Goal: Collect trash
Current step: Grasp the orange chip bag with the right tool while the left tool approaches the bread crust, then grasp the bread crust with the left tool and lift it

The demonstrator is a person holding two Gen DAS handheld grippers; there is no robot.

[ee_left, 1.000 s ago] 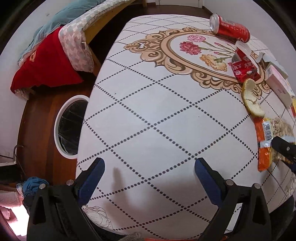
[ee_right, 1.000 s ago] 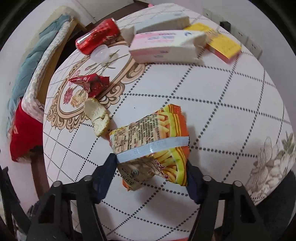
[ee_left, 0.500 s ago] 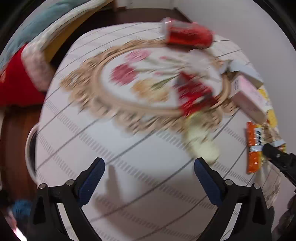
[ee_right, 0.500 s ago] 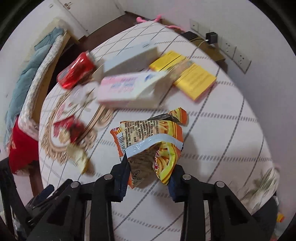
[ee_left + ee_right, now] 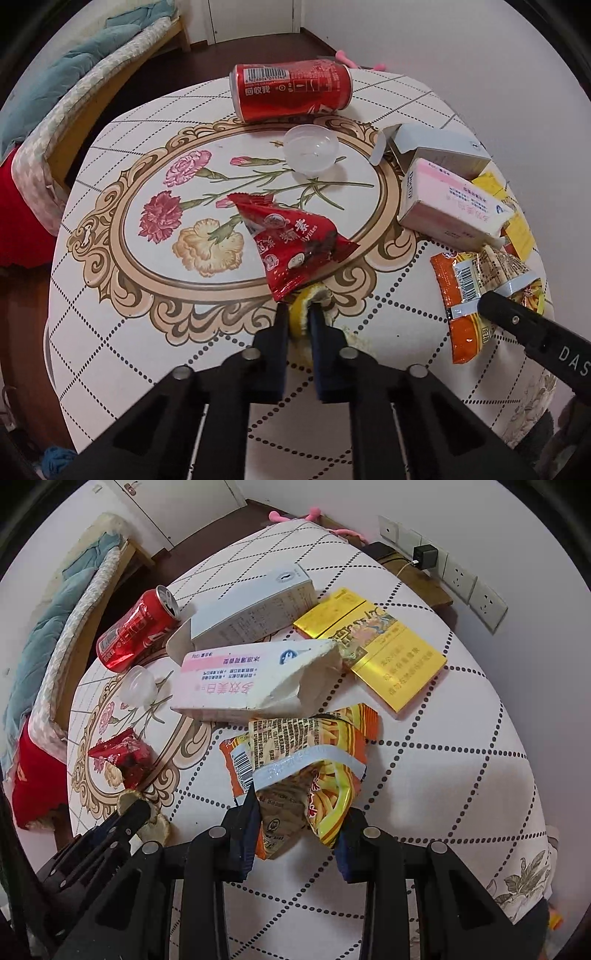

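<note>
The left gripper (image 5: 296, 319) has its jaws pressed nearly together on a piece of yellow peel (image 5: 301, 308) at the 6 o'clock edge of the gold oval printed on the surface (image 5: 122, 325). The red snack wrapper (image 5: 291, 240) lies just past the peel toward 12 o'clock, and its lower corner overlaps the peel. The right gripper (image 5: 297, 829) pinches the crumpled orange chip bag (image 5: 306, 753) by its near end, the jaws held partly apart by the bunched foil; the rest of the bag sags toward the surface at 12 o'clock from that gripper.

Other trash is still out: the red can (image 5: 291, 88) on its side at the far 12 o'clock edge, the clear plastic cup (image 5: 311, 148) just below it, the grey box (image 5: 436, 149), the pink-and-white box (image 5: 448, 201) and the yellow pack (image 5: 373, 646) at about 2 o'clock.

The risks lie mostly in the two grips. The peel looks dry and thin — a narrow pinch on its edge could tear it or let it slide out when lifted, and the wrapper resting on it may be dragged along. The chip bag is slick foil held by one end; a quick swing could pull it free. No bin shows in either view.
</note>
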